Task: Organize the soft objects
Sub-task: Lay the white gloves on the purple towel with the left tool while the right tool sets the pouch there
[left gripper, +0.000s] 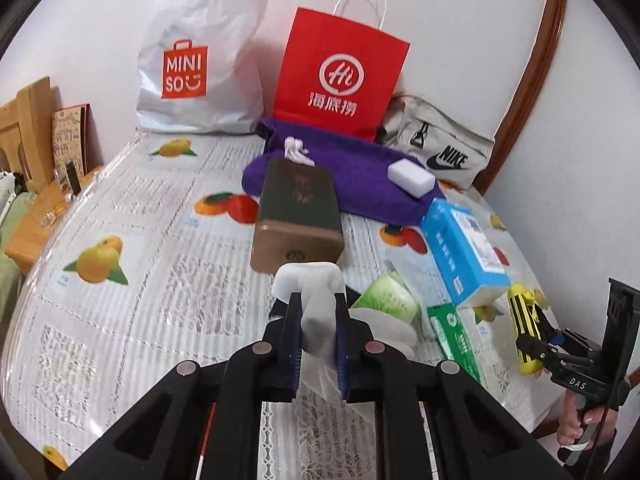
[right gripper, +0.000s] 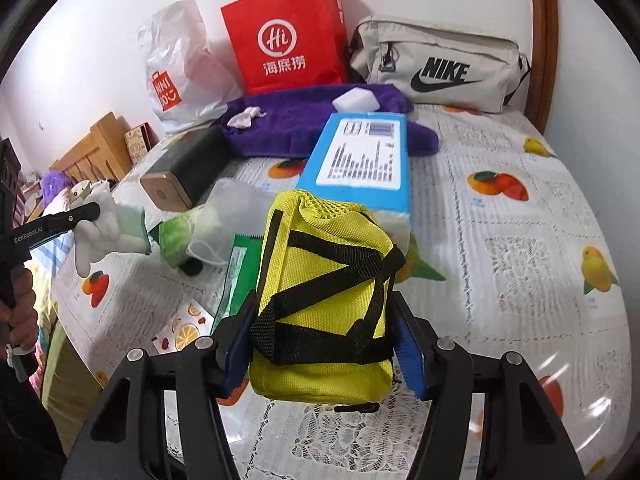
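My left hand-held gripper (left gripper: pixel 316 334) is clamped on a white soft toy (left gripper: pixel 307 280) that sticks forward, its lower part hidden between the pads. My right hand-held gripper (right gripper: pixel 320 340) squeezes the yellow pouch (right gripper: pixel 324 300), long axis pointing ahead above the desk (right gripper: pixel 520 240).

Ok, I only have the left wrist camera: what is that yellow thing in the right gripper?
Observer: A yellow fabric pouch with crossed black straps and a mesh top. The right gripper clamps its two sides.
Operator: Is my white soft item lifted clear?
Observer: It appears so. The left gripper holds the white soft item in the air, showing a pale green cuff.
Operator: Anything I'm missing down low?
Observer: A fruit sticker sheet lies left of the green packet.
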### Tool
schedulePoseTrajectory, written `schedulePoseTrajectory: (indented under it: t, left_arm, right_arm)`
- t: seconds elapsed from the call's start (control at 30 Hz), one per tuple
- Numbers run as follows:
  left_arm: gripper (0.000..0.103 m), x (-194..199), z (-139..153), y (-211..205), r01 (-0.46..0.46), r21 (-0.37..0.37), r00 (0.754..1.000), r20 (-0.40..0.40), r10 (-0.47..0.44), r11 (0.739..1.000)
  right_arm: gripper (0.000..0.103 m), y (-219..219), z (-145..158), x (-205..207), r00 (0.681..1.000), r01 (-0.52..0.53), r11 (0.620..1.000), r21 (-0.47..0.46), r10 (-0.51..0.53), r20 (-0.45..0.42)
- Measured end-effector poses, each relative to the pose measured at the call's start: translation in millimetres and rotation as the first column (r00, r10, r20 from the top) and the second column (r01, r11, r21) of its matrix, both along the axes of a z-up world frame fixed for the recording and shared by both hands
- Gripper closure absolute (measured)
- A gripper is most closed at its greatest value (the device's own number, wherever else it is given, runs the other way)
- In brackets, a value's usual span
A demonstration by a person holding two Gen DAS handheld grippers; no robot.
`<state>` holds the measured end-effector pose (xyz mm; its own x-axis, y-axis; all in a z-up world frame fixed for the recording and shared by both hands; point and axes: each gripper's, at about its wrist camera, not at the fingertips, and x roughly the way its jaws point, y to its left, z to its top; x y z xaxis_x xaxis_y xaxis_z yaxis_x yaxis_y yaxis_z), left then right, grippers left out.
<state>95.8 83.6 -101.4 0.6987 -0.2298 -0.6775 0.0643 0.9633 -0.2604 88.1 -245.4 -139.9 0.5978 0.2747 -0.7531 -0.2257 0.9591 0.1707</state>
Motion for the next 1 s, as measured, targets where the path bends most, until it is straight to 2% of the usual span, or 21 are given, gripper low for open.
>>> schedulePoseTrajectory:
  t: [0.17,0.5,0.73,1.0]
  left_arm:
    - [0.09,2.1,9.8,2.6,-0.005,-0.009,1.0,0.018,0.005,1.0]
    - [0.09,14.3,28.1,6.0,-0.014,-0.026,0.999,0.048,0.015,1.0]
    - [0.09,35.7,44.6,6.1,-0.02,-0.025,0.997,0.071,0.022,0.999]
    - [0.09,72.9,56.0,8.1,-0.033,-0.044,0.997,0.07,0.036,0.999]
  right_arm:
    - [0.043,-3.2,8.1,-0.6,1.0,0.005,1.0,0.002,-0.005,0.001]
    - [0.043,-2.0,41.7,12.2,0.998,-0.011,1.0,0.014,0.01,0.059]
    - [0.043,3.3,62.9,41.9,0.995,-0.03,1.0,0.001,0.029,0.095]
    - [0.043,12.7,72.8,96.9,0.994,-0.054,0.999,0.002,0.054,0.098]
